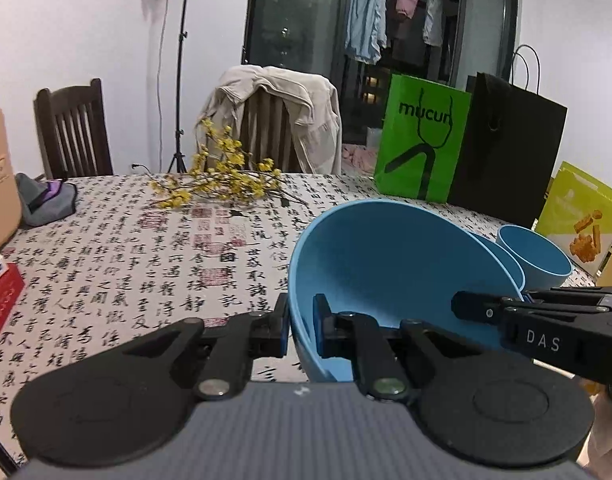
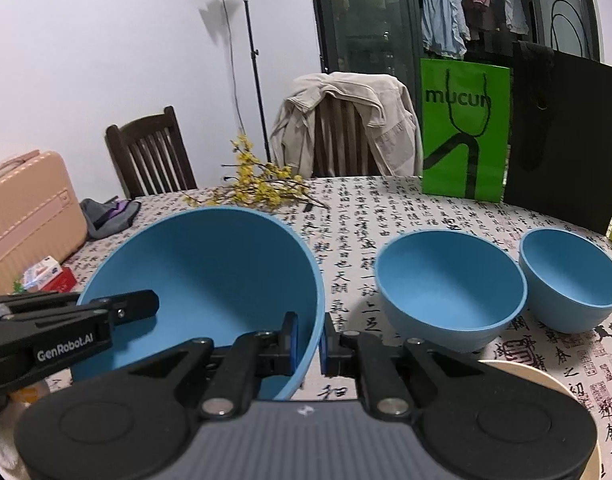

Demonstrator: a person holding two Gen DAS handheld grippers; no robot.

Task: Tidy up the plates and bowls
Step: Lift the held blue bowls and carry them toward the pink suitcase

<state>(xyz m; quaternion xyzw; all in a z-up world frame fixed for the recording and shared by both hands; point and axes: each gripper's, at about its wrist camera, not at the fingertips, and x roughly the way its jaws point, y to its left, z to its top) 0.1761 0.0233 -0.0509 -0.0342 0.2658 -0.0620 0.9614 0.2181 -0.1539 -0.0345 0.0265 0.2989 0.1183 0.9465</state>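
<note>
Clamped on opposite sides of the large blue bowl's (image 2: 210, 280) rim, both grippers hold it tilted above the calligraphy-print tablecloth (image 1: 118, 272). In the left wrist view the left gripper (image 1: 300, 330) pinches the bowl's wall, one pad outside and one inside, while the right gripper (image 1: 486, 312) reaches in from the right edge to the far side of the rim. The right wrist view shows the right gripper pinching the wall in the same way. To the right of the held bowl, a medium blue bowl (image 2: 450, 292) and a small blue bowl (image 2: 572, 280) sit upright on the tabletop, just beside each other. A beige round rim (image 2: 546, 380) peeks out beneath the right gripper. Yellow flower sprigs (image 1: 222, 176), a green bag (image 1: 422, 140) and a black bag (image 1: 510, 148) lie toward the tabletop's far edge.
</note>
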